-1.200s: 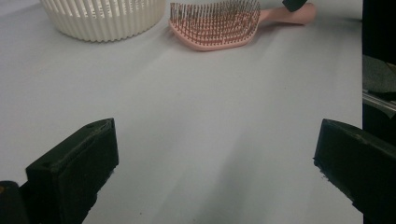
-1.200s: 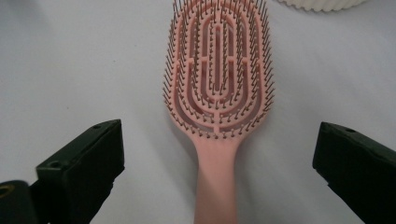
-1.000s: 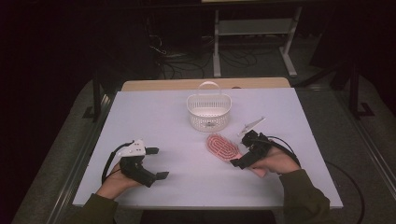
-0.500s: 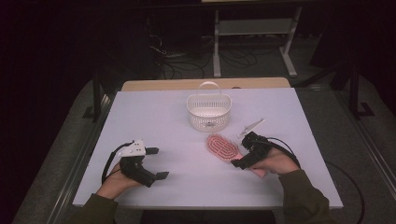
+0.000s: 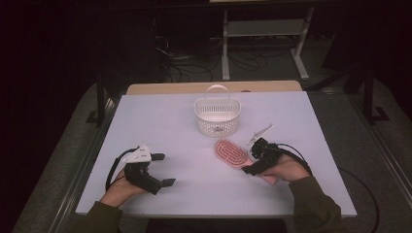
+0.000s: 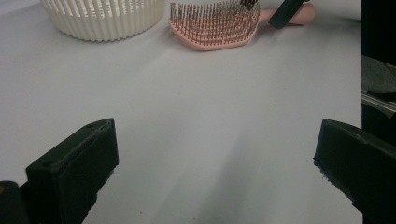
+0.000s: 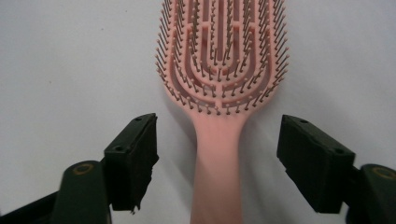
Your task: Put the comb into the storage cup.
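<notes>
Hairbrush (image 7: 218,79): pink plastic, vented oval head, bristles up with small ball tips, plain straight handle. Lies flat on the white table (image 5: 175,121), just in front of the white slatted basket (image 5: 217,116).

The right gripper view shows the slotted head and the handle's run; the left gripper view shows the bristles side-on.

Right gripper (image 7: 217,161): jaws straddle the handle just below the head, closing in just now, gaps remaining on both sides.

Left gripper (image 5: 163,170): jaws wide apart over bare table, well apart from the brush.

Bare table (image 5: 160,126) between the hands; white basket (image 5: 217,115) just beyond the pink hairbrush (image 5: 230,153).
</notes>
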Motion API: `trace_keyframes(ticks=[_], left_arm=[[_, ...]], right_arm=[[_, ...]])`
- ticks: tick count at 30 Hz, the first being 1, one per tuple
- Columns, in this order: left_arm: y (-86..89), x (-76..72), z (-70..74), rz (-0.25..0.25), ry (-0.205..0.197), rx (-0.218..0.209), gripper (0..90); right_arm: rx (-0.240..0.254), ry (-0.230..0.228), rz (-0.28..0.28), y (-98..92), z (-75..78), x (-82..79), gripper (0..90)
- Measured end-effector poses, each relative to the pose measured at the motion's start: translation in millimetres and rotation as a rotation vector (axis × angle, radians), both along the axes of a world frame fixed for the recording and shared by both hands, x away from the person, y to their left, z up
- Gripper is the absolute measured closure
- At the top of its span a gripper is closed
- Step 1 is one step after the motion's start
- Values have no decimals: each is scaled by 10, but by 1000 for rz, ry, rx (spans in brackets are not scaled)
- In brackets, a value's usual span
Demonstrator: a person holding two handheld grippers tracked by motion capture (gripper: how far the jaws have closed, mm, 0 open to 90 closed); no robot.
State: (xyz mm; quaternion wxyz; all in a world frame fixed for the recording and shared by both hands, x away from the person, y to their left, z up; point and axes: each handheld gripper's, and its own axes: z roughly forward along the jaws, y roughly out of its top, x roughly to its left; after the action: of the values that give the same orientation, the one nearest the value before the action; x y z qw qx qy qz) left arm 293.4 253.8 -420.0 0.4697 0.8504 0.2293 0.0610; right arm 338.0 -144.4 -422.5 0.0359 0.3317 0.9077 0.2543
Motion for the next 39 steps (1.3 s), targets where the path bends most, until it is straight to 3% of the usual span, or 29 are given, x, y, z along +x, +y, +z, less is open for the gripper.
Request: trace_keyframes(ticks=[26, 39], left_arm=[[12, 1, -7, 6, 3, 0, 0], [8, 0, -9, 8, 3, 2, 0]], right_arm=[[-34, 5, 12, 34, -74, 21, 486], [-67, -19, 16, 47, -72, 11, 560]])
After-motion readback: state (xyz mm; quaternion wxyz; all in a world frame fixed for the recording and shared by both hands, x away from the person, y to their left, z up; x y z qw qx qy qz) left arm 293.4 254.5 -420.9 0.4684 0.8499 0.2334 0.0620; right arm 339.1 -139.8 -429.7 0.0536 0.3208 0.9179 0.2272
